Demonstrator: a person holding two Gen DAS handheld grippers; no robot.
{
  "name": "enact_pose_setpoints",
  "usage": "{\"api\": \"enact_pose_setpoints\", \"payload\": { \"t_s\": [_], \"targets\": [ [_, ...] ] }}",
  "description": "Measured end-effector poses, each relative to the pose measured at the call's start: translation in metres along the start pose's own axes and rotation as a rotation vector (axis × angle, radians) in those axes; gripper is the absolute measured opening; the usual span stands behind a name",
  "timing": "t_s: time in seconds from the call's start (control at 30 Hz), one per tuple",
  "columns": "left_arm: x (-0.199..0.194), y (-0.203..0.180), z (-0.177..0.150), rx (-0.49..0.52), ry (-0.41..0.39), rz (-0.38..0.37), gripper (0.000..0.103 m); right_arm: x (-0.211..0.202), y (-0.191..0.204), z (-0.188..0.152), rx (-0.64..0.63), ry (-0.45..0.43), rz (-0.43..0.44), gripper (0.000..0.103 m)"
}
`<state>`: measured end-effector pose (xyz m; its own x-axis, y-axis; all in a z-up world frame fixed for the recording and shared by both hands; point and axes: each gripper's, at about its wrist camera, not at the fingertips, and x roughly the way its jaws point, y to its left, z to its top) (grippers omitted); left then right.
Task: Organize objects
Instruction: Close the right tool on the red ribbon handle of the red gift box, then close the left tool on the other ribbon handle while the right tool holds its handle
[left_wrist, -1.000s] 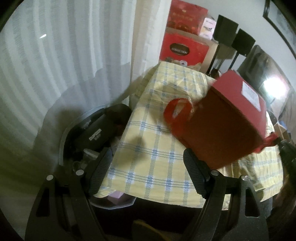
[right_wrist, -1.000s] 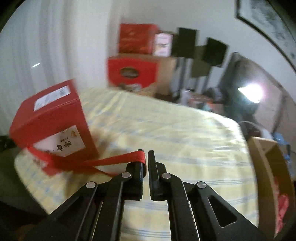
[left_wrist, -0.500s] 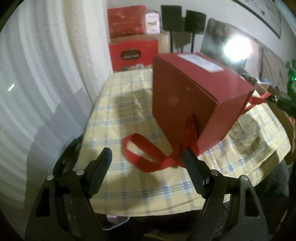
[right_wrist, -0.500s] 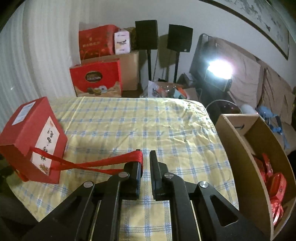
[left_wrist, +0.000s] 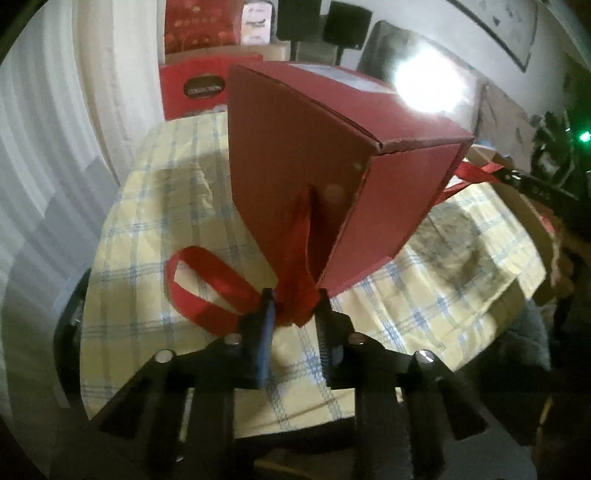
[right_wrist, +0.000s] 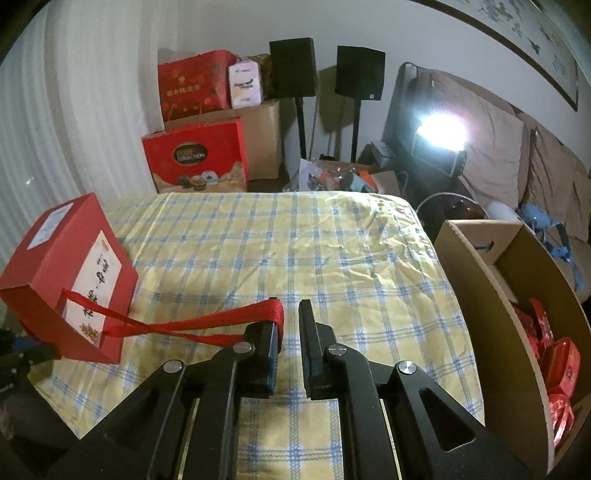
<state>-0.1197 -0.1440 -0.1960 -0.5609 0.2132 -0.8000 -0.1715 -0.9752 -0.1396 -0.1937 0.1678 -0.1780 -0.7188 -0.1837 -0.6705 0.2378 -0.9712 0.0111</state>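
While the red box (left_wrist: 314, 177) stands tilted over the left part of the checked tabletop (left_wrist: 155, 229), the left gripper (left_wrist: 293, 314) is narrowed around a red ribbon (left_wrist: 299, 266) that runs down from the box's near face, its fingers touching the strap on both sides; a loop of the same ribbon lies on the cloth just to the left. On the box's far side a second ribbon (right_wrist: 192, 325) stretches to the right gripper (right_wrist: 290, 325), draped over its left finger (right_wrist: 271, 332), while the jaws stand slightly apart with a bare gap between them. From the right wrist view the box sits near the tabletop's left edge, white label facing the camera. Off the right edge stands a cardboard carton (right_wrist: 491, 306) holding red packets (right_wrist: 557, 365).
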Motion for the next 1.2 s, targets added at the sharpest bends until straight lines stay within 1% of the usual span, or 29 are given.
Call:
{"api": "enact_pose_setpoints", "payload": {
  "t_s": [0.03, 0.07, 0.1, 0.2, 0.3, 0.33, 0.4, 0.43, 0.47, 0.5, 0.53, 0.57, 0.6, 0.63, 0.67, 0.7, 0.73, 0.77, 0.8, 0.83, 0.87, 0.9, 0.93, 0.97, 1.0, 1.03, 1.07, 1.13, 1.2],
  "targets": [
    [-0.005, 0.002, -0.002, 0.001, -0.004, -0.002, 0.007, -0.001, 0.000, 0.001, -0.003, -0.004, -0.002, 0.007],
    [-0.010, 0.005, -0.002, 0.002, -0.010, 0.018, 0.002, -0.001, 0.000, 0.001, -0.007, -0.006, -0.016, 0.007],
    [-0.015, 0.009, -0.003, -0.001, -0.020, 0.040, 0.002, -0.001, -0.001, 0.001, -0.010, -0.012, -0.034, 0.007],
    [-0.034, 0.029, -0.004, -0.052, -0.062, 0.073, 0.002, -0.001, -0.006, 0.000, 0.013, -0.005, -0.025, 0.007],
    [-0.046, 0.047, -0.002, -0.085, -0.076, 0.176, 0.001, -0.002, -0.009, 0.000, 0.015, -0.005, -0.031, 0.007],
    [-0.052, 0.053, -0.002, -0.095, -0.088, 0.217, 0.001, -0.002, -0.009, 0.001, 0.015, -0.003, -0.038, 0.007],
    [-0.061, 0.064, -0.002, -0.125, -0.115, 0.272, 0.001, -0.002, -0.014, 0.001, 0.022, 0.000, -0.044, 0.007],
    [-0.067, 0.072, -0.002, -0.150, -0.130, 0.310, 0.001, -0.001, -0.018, 0.001, 0.029, 0.007, -0.053, 0.008],
    [-0.070, 0.078, -0.003, -0.168, -0.138, 0.329, 0.001, 0.000, -0.022, 0.000, 0.036, 0.015, -0.055, 0.009],
    [-0.072, 0.084, -0.004, -0.186, -0.142, 0.338, 0.001, 0.001, -0.028, 0.000, 0.047, 0.033, -0.041, 0.013],
    [-0.074, 0.091, -0.005, -0.207, -0.137, 0.340, 0.001, 0.002, -0.032, 0.000, 0.056, 0.045, -0.026, 0.019],
    [-0.075, 0.094, -0.005, -0.217, -0.138, 0.337, 0.001, 0.002, -0.036, 0.000, 0.069, 0.056, -0.006, 0.023],
    [-0.076, 0.097, -0.006, -0.223, -0.142, 0.334, 0.001, 0.001, -0.041, -0.001, 0.081, 0.068, 0.019, 0.033],
    [-0.077, 0.096, -0.006, -0.227, -0.142, 0.322, 0.001, 0.001, -0.044, -0.001, 0.086, 0.087, 0.043, 0.046],
    [-0.075, 0.095, -0.006, -0.226, -0.136, 0.297, 0.001, 0.002, -0.048, -0.001, 0.093, 0.114, 0.076, 0.051],
    [-0.073, 0.092, -0.005, -0.222, -0.133, 0.269, 0.001, 0.001, -0.052, -0.001, 0.106, 0.133, 0.121, 0.052],
    [-0.071, 0.085, -0.005, -0.210, -0.133, 0.220, 0.002, -0.002, -0.057, -0.001, 0.123, 0.138, 0.153, 0.052],
    [-0.069, 0.079, -0.004, -0.194, -0.131, 0.185, 0.003, -0.005, -0.061, -0.001, 0.136, 0.138, 0.169, 0.052],
    [-0.069, 0.071, -0.004, -0.175, -0.127, 0.165, 0.003, -0.009, -0.066, -0.001, 0.145, 0.147, 0.188, 0.059],
    [-0.069, 0.062, -0.003, -0.145, -0.124, 0.150, 0.006, -0.009, -0.068, -0.001, 0.148, 0.165, 0.202, 0.071],
    [-0.066, 0.054, -0.003, -0.117, -0.114, 0.133, 0.011, -0.007, -0.071, -0.003, 0.151, 0.206, 0.215, 0.075],
    [-0.062, 0.044, -0.003, -0.076, -0.085, 0.100, 0.016, -0.004, -0.075, -0.006, 0.154, 0.250, 0.216, 0.077],
    [-0.057, 0.028, -0.004, -0.003, -0.053, 0.048, 0.020, -0.001, -0.080, -0.010, 0.169, 0.276, 0.213, 0.079],
    [-0.056, 0.016, -0.005, 0.048, -0.054, 0.022, 0.023, 0.000, -0.087, -0.014, 0.198, 0.285, 0.219, 0.079],
    [-0.056, 0.007, -0.006, 0.082, -0.061, 0.006, 0.025, 0.003, -0.096, -0.020, 0.246, 0.295, 0.238, 0.082],
    [-0.056, 0.000, -0.007, 0.104, -0.071, -0.005, 0.033, 0.007, -0.106, -0.025, 0.299, 0.318, 0.270, 0.084],
    [-0.055, -0.003, -0.006, 0.102, -0.083, -0.006, 0.040, 0.012, -0.114, -0.030, 0.349, 0.348, 0.303, 0.084],
    [-0.053, -0.005, -0.003, 0.066, -0.100, -0.002, 0.043, 0.018, -0.126, -0.038, 0.442, 0.381, 0.357, 0.084],
    [-0.049, -0.002, 0.001, 0.040, -0.104, 0.007, 0.045, 0.015, -0.128, -0.039, 0.474, 0.372, 0.406, 0.085]
  ]
}}
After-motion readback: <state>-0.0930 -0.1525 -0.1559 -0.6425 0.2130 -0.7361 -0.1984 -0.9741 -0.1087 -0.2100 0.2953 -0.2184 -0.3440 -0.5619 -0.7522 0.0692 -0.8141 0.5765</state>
